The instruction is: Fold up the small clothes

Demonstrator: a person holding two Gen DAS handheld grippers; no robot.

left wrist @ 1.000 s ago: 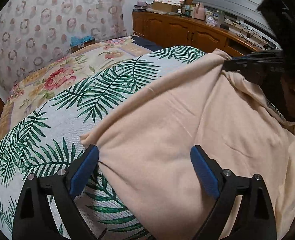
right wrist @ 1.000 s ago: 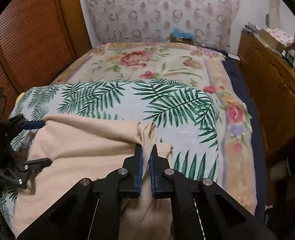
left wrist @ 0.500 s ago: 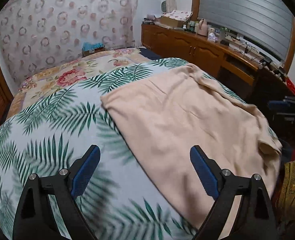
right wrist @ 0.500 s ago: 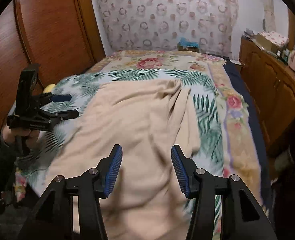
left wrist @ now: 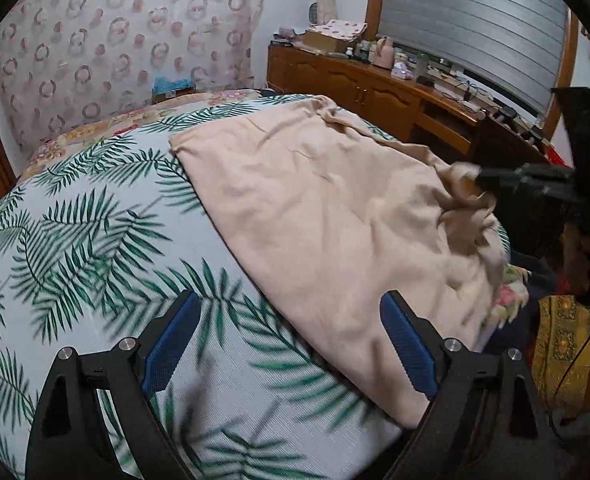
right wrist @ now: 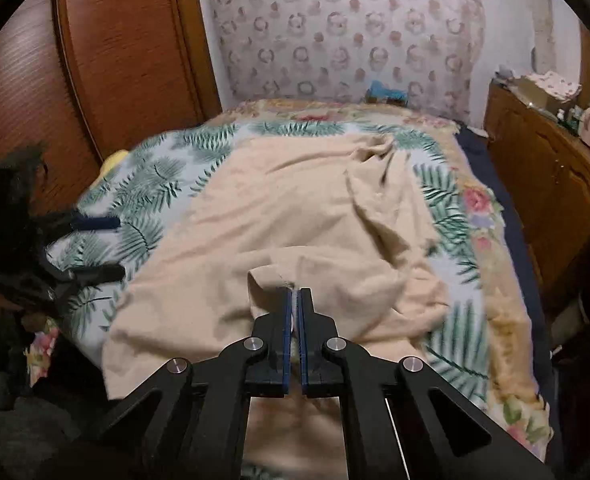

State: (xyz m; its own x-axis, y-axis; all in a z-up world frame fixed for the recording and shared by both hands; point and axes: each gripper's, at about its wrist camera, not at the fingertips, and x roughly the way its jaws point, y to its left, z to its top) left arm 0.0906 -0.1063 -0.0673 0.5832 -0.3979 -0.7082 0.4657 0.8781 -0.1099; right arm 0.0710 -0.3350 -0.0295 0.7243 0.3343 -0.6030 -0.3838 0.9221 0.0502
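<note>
On the bed [left wrist: 95, 240], over a sheet printed with green palm fronds, a peach-coloured garment [left wrist: 315, 208] is lying spread out, reaching from the middle of the sheet to the near edge, where part of it is hanging over. The right tongs [right wrist: 293, 294] are pinching a bunched fold at the near edge of the garment, their blue pads pressed together on the cloth; in the left wrist view they [left wrist: 481, 178] are showing at the right, with rumpled cloth gathered at their tip. The left tongs [left wrist: 291, 312] are standing wide apart above the sheet and the garment's left border, gripping nothing. A wooden cabinet [left wrist: 355, 88] crowded with small items is standing along the wall beside the bed.
</note>
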